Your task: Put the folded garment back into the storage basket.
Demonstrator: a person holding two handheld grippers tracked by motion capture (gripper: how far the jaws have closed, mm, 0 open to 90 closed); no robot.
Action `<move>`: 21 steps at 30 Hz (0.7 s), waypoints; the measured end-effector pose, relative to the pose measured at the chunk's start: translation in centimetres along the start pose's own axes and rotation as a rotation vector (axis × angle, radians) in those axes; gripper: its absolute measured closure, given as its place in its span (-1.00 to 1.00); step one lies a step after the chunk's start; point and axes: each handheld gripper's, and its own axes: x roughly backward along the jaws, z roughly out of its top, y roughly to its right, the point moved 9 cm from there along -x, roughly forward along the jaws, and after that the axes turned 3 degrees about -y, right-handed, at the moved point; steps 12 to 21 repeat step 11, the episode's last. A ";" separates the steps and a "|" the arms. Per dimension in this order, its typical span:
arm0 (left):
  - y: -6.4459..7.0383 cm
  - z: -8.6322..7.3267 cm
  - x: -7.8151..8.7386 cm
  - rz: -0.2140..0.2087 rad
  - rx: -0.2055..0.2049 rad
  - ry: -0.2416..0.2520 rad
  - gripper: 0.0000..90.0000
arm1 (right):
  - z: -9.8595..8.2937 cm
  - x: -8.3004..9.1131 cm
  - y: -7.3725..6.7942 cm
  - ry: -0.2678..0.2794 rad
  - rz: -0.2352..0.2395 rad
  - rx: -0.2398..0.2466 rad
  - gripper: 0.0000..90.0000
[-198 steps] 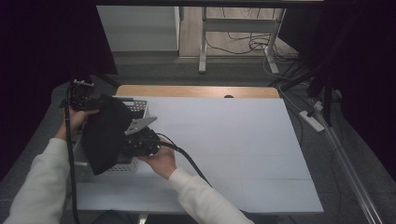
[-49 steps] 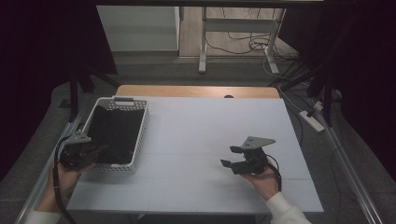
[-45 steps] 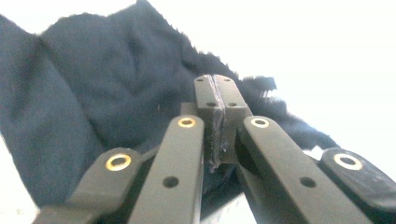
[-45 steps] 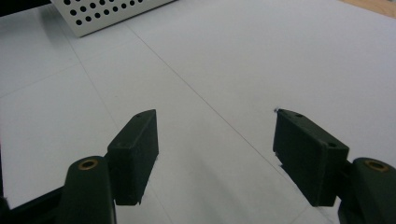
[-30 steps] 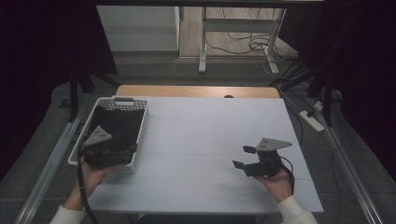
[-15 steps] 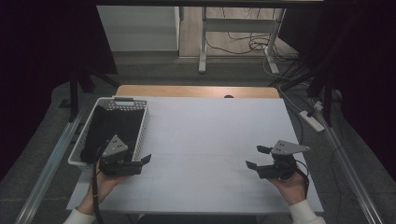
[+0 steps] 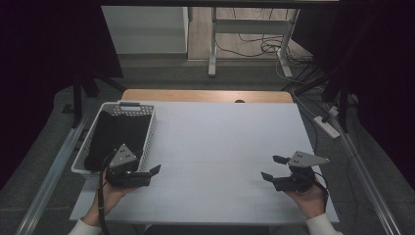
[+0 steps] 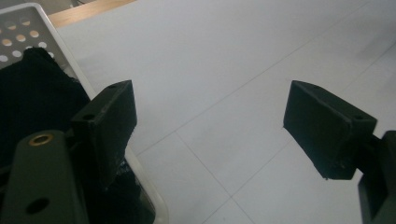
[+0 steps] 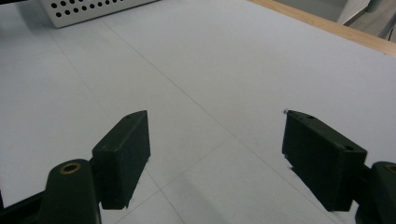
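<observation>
A white perforated basket (image 7: 147, 139) sits at the left side of the white desk (image 7: 225, 142), and a black cloth (image 7: 115, 137) lies inside it, filling most of the bottom. The left tool (image 7: 149, 172) is held just beside the basket's near right corner, above the desk, with its jaws spread apart and nothing between them. In the left gripper view the basket's rim (image 8: 140, 179) and the cloth (image 8: 32, 98) appear right behind one jaw. The right tool (image 7: 271, 169) is held well apart from the basket, near the desk's right front edge, jaws likewise spread wide and empty over the bare surface. A strip of wood (image 7: 205, 95) shows along the desk's far edge. No brand, label or writing can be read on anything.
</observation>
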 end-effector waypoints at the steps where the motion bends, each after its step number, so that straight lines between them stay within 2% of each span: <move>1: 0.0 0.0 0.0 0.001 -0.001 0.001 -0.59 | 0.0 0.0 0.0 0.002 0.001 0.002 -0.49; 21: 0.1 0.2 0.3 0.002 -0.002 0.007 -0.60 | 0.0 0.1 -0.2 0.006 0.008 0.012 -0.49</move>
